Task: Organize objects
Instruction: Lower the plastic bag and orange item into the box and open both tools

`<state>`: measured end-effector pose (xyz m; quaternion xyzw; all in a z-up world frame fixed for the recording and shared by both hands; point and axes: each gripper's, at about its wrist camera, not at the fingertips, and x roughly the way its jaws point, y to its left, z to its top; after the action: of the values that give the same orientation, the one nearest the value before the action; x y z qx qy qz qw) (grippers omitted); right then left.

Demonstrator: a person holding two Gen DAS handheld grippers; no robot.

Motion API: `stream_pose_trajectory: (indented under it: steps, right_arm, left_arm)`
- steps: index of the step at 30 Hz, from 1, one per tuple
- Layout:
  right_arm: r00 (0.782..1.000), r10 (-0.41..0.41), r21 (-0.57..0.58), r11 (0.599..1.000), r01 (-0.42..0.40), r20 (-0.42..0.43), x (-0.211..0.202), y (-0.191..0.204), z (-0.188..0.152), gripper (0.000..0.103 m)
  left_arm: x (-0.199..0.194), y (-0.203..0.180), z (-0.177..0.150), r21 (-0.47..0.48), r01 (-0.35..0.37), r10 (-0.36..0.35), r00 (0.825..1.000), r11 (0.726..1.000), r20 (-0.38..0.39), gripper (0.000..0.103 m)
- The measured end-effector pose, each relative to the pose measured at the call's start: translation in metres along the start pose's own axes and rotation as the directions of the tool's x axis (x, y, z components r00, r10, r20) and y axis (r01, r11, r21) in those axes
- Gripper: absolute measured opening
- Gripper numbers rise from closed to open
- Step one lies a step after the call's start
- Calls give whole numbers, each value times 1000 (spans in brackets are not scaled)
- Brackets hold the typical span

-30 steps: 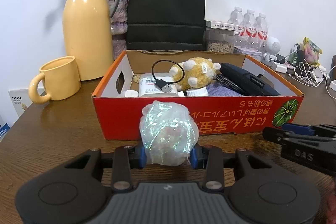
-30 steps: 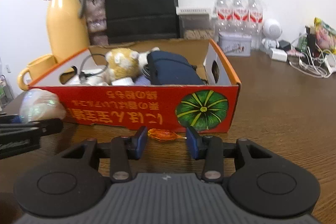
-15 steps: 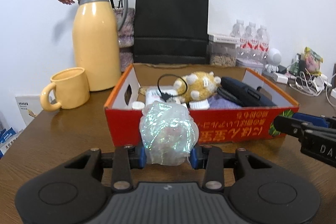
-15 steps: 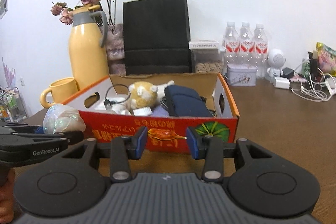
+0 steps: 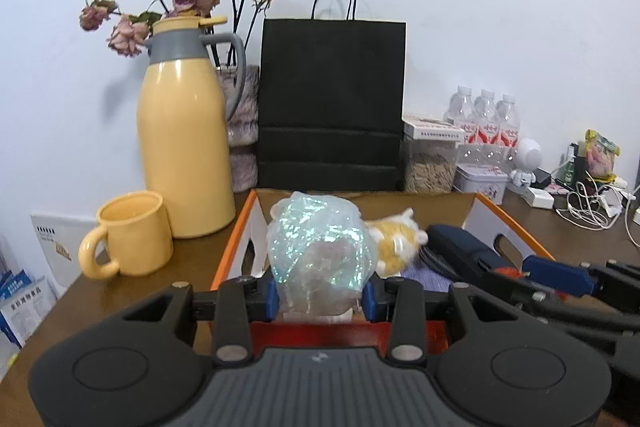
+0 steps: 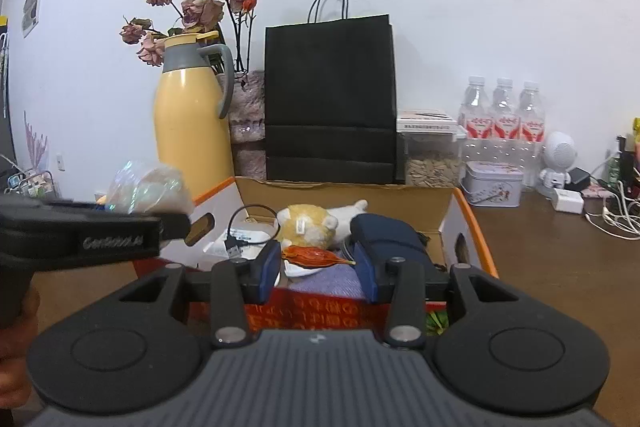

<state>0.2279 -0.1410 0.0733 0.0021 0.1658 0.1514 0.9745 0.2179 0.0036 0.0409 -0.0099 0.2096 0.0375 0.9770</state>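
— What did your left gripper point(image 5: 321, 297) have?

— I had its blue pads point(image 5: 270, 299) clamped on the iridescent plastic bundle point(image 5: 321, 259), which I held above the near wall of the red box point(image 5: 236, 247).

— And the right gripper point(image 6: 317, 267)?

— Its fingers pinched the orange wrapped candy point(image 6: 314, 255) over the box, just in front of the plush toy point(image 6: 310, 223) and beside the navy pouch point(image 6: 386, 231). The yellow jug point(image 5: 182, 151) and mug point(image 5: 132, 233) stood left of the box.
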Motion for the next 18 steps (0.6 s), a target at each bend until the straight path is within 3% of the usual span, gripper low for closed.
stream_pose_trajectory:
  steps: [18]
  right_arm:
    - [998, 48, -9, 999, -49, -40, 80, -8, 14, 41]
  left_arm:
    - [84, 8, 23, -19, -15, 14, 999, 1000, -42, 36]
